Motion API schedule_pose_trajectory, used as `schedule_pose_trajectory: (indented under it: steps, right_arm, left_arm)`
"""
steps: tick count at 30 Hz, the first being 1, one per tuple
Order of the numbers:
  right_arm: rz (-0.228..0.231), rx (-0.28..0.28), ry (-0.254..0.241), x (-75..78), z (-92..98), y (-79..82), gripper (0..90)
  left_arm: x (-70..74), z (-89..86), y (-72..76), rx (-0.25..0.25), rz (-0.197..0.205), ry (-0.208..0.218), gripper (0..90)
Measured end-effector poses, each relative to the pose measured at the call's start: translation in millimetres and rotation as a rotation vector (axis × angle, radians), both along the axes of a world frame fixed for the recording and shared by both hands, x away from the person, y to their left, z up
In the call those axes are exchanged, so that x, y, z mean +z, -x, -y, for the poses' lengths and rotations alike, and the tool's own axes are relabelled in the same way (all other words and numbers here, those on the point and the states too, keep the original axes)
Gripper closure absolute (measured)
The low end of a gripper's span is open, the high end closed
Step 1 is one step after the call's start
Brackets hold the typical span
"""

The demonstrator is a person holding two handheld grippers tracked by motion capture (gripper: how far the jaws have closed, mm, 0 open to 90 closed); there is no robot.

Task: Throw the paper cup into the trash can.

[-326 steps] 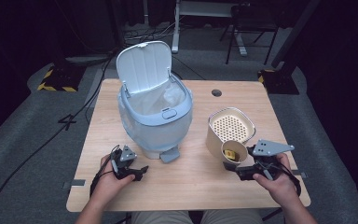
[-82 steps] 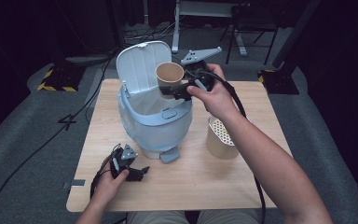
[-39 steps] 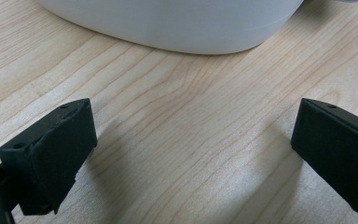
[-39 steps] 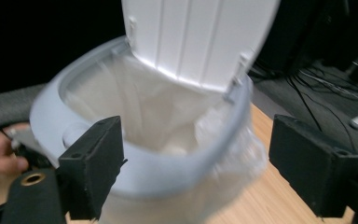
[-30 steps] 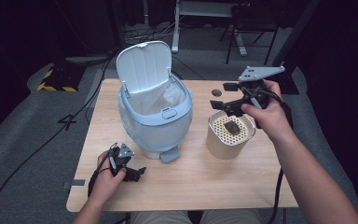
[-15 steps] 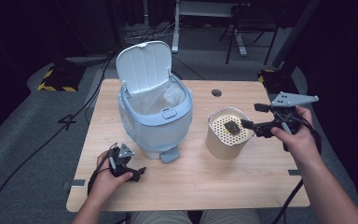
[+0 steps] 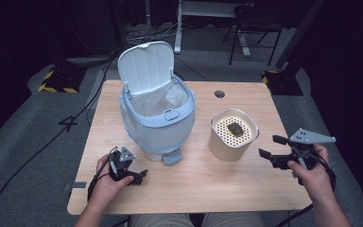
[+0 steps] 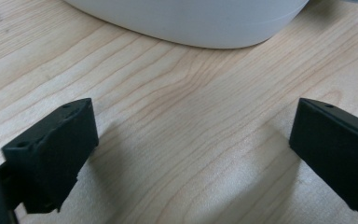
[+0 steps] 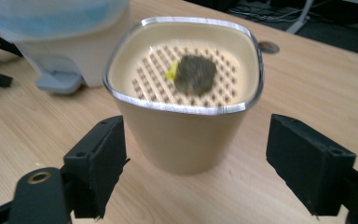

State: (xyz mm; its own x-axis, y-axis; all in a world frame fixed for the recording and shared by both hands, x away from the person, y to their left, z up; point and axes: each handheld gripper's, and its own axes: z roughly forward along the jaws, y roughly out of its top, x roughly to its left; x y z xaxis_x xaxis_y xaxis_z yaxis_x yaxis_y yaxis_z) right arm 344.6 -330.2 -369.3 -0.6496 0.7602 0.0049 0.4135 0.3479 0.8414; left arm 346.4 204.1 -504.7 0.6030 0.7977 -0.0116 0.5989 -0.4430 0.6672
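right tool (image 7: pixel 270 146) hangs just right of the beige container (image 7: pixel 233 135), its jaws apart around nothing and just been closing. left tool (image 7: pixel 139 176) lies wide open on the wooden surface (image 7: pixel 208 182) before the pale blue bin (image 7: pixel 157 118), lid up, farther back.

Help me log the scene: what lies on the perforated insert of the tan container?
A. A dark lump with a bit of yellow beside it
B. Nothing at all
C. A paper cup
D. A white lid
A: the tan container holds a dark lump on its perforated insert, with a yellow bit at the lump's edge.
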Motion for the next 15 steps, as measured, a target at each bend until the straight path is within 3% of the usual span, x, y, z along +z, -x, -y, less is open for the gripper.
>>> schedule_pose_trajectory:
  steps: [4, 10, 11, 13, 15]
  right_arm:
    - [-0.019, -0.045, 0.006, -29.5, 8.1, 8.8, 21.2]
    - [-0.06, -0.105, -0.032, -71.5, 13.0, 9.6, 22.8]
    - [-0.084, -0.103, -0.037, -81.6, 13.1, 8.1, 22.9]
    - [-0.116, -0.095, -0.01, -94.9, 12.7, 4.9, 21.8]
    - [-0.11, -0.127, 0.016, -106.7, 13.4, 3.7, 21.5]
  left_arm:
    - [0.2, 0.6, 0.4, 0.014, 0.0, -0.002, 3.3]
    - [0.1, 1.9, 1.5, 0.033, -0.003, 0.008, 4.0]
    - [0.1, 1.7, 2.2, 0.033, -0.001, 0.011, 4.7]
    - [0.4, 0.8, 3.0, 0.031, 0.006, 0.006, 6.6]
    - [0.2, 0.0, 3.7, 0.044, 0.011, 0.019, 8.9]
